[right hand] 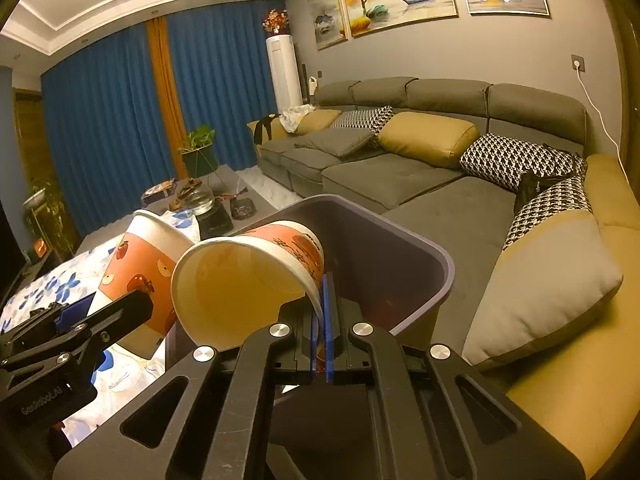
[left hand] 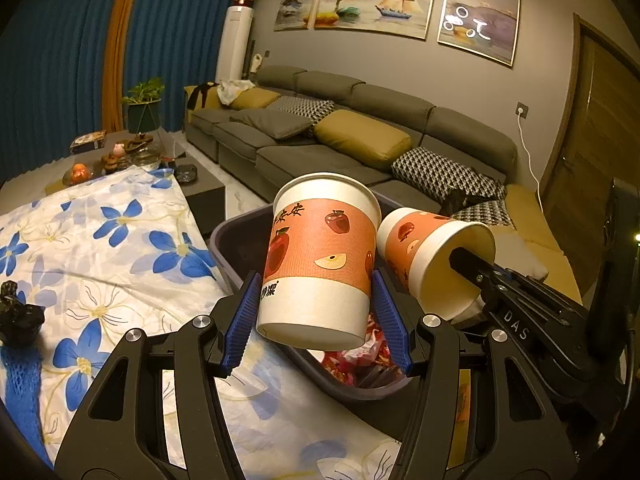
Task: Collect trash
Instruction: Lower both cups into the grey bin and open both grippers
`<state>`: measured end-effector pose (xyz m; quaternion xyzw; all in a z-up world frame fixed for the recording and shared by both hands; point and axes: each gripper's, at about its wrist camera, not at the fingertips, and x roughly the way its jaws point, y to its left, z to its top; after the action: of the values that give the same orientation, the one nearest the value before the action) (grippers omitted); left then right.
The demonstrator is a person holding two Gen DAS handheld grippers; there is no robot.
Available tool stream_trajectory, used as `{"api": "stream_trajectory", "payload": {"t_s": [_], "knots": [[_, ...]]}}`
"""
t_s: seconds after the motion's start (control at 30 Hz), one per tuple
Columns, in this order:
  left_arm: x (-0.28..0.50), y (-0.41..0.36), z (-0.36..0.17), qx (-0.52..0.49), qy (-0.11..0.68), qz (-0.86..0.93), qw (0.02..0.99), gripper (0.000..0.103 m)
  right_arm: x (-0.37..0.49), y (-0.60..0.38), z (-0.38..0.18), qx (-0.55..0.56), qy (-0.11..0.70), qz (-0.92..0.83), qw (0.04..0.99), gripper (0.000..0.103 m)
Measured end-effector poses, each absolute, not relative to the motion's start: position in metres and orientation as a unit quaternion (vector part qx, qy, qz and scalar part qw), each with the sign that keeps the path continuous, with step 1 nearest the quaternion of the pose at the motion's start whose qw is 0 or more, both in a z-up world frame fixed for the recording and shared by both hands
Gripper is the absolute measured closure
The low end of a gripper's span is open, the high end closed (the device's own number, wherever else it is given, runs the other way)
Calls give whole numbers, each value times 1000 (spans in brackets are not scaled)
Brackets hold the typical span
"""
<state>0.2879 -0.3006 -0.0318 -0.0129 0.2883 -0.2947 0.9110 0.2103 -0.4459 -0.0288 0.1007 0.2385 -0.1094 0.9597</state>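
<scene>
Both paper cups hang over the grey bin point(left hand: 224, 236), presumably for dropping in. The left gripper point(left hand: 316, 312) has its fingers pressed on the sides of the upright cup point(left hand: 320, 256). The right gripper point(right hand: 320, 332), fingers pressed together, pinches the rim of the tilted cup point(right hand: 248, 276). Wrappers lie inside the bin; its depth and base are hidden behind the cups.

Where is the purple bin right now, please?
In both wrist views the purple bin stands just ahead of the tongs, between the floral cloth on its left and the grey sofa on its right, under both held paper cups.
</scene>
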Motion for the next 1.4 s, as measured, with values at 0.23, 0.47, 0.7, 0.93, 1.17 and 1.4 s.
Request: {"api": "stream_trajectory", "payload": {"t_s": [0.23,0.47,0.7,0.93,1.17,1.4], "knots": [[290,-308,-38,-7,295,-301,907,48,215,-447,-35,101,245,-112,958,99],[295,-312,-45,-7,309,-306,901,48,222,-449,-39,100,254,-112,955,99],[294,-315,-48,-5,314,-307,898,47,223,-451,-45,102,260,-114,953,99],[295,-319,-49,-5,317,-309,897,47,223,-452,-45,100,263,-116,952,99],[295,-319,-50,-10,321,-312,894,47,223,-454,-48,104,268,-118,950,99],[297,-318,-51,-14,324,-316,892,42,225,-456,-48,104,269,-120,950,99]]}}
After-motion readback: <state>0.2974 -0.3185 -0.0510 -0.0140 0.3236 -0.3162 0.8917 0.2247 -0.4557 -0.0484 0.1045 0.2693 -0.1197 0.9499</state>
